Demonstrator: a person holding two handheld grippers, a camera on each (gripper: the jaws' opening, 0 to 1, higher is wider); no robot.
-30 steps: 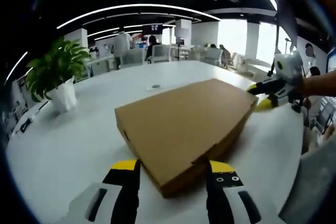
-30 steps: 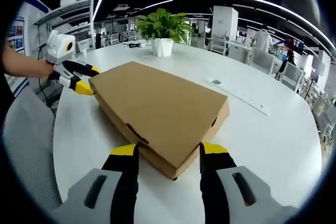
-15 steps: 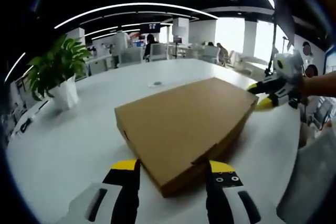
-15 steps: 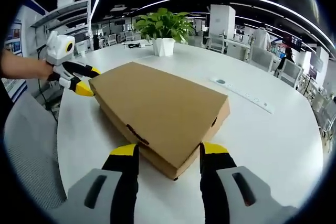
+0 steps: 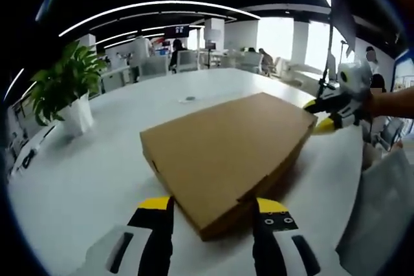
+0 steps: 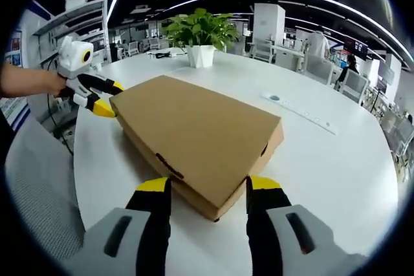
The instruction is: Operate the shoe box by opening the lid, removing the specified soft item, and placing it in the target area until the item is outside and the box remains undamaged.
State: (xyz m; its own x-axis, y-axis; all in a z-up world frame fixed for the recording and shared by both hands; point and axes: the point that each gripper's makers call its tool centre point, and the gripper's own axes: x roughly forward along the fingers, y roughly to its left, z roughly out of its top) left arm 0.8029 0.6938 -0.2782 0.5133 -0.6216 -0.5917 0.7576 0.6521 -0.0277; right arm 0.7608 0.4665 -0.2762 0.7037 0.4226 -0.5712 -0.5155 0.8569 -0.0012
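Observation:
A flat brown cardboard shoe box [image 5: 226,150] lies shut on the white table [image 5: 84,172]. My left gripper [image 5: 213,214] is open, and its yellow-tipped jaws stand on either side of the box's near corner. At the opposite corner, to the right, my right gripper [image 5: 328,113] is held by a hand. In the right gripper view the same box [image 6: 194,134] has its near corner between the open jaws of my right gripper [image 6: 208,193]. My left gripper [image 6: 97,98] sits at the far left corner with its fingers apart. The lid is down and the contents are hidden.
A potted plant [image 5: 65,92] [image 6: 200,37] stands on the table beyond the box. A flat socket strip [image 6: 301,113] lies on the table to the right. A grey chair back [image 6: 39,185] [image 5: 378,218] is close to the table's edge. Office desks and people are far behind.
Both views have drifted a little. The box and both grippers keep their places against each other, jaws still apart at opposite corners.

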